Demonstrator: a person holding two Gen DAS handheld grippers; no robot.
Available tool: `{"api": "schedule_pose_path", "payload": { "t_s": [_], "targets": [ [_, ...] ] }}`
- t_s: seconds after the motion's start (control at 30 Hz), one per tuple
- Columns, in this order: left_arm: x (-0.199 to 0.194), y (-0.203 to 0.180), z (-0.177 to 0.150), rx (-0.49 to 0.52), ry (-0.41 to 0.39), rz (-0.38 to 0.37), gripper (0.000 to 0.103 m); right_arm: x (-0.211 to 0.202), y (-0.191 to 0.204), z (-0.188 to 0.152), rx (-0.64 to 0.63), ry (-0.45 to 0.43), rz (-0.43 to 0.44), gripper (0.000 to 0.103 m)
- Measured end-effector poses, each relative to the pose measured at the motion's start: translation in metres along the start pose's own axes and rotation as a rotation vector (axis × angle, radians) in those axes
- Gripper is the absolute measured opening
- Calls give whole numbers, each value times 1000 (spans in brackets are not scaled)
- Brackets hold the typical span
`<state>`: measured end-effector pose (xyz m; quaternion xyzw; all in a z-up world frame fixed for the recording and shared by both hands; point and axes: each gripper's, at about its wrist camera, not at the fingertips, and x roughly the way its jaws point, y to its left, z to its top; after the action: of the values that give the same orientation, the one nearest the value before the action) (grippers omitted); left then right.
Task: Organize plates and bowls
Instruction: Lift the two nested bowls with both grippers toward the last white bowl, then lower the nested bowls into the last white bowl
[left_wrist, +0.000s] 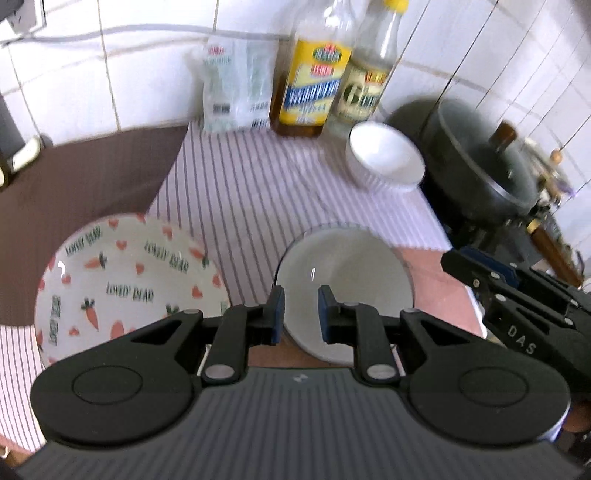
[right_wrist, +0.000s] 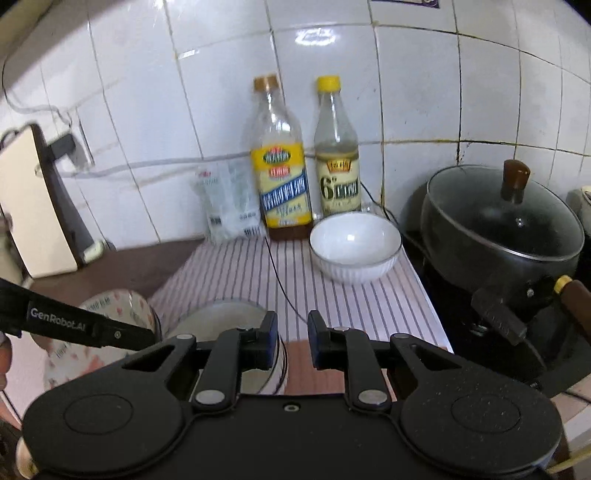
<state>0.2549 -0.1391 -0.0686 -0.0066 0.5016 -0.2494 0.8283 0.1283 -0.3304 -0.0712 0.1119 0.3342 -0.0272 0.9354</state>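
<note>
A kitchen surface (right_wrist: 369, 314) covered by a striped cloth (left_wrist: 258, 192), backed by white wall tiles. The left tongs (left_wrist: 301, 314) hover with a narrow gap between their blue pads, pinching nothing; a plain white bowl (left_wrist: 351, 273) sits on the surface below and beyond them, its near rim showing through the gap. Just to its left rests a patterned plate (left_wrist: 122, 280) printed with carrots and hearts. The right tongs (right_wrist: 292, 339) are likewise slightly spread and empty, above the cloth, with the plain bowl down to their left. At the far end of the cloth a ribbed white bowl (right_wrist: 354, 251) stands well apart from the other dishes. Behind it, against the wall, are two bottles (right_wrist: 280, 184) with yellow labels and a clear packet (right_wrist: 229, 206). To the right, just beside the ribbed bowl, a dark lidded pot (right_wrist: 498, 229) sits on a stove. A thin dark cord (right_wrist: 280, 280) trails across the cloth.
</note>
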Motion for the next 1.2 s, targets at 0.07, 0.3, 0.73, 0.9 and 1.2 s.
{"api": "schedule_pose_path", "payload": {
  "t_s": [0.07, 0.3, 0.73, 0.9, 1.2],
  "targets": [
    [-2, -1, 9, 11, -26, -15, 19, 4, -7, 8, 16, -5, -2, 24],
    [20, -5, 56, 73, -115, -47, 42, 33, -30, 32, 49, -21, -25, 27],
    [119, -11, 118, 34, -23, -126, 47, 106, -42, 37, 47, 74, -90, 48],
    [147, -22, 133, 57, -5, -144, 47, 120, -52, 30, 128, 98, -93, 50],
    [190, -26, 143, 84, 38, -117, 45, 135, -70, 29, 345, 74, -73, 55]
  ]
}}
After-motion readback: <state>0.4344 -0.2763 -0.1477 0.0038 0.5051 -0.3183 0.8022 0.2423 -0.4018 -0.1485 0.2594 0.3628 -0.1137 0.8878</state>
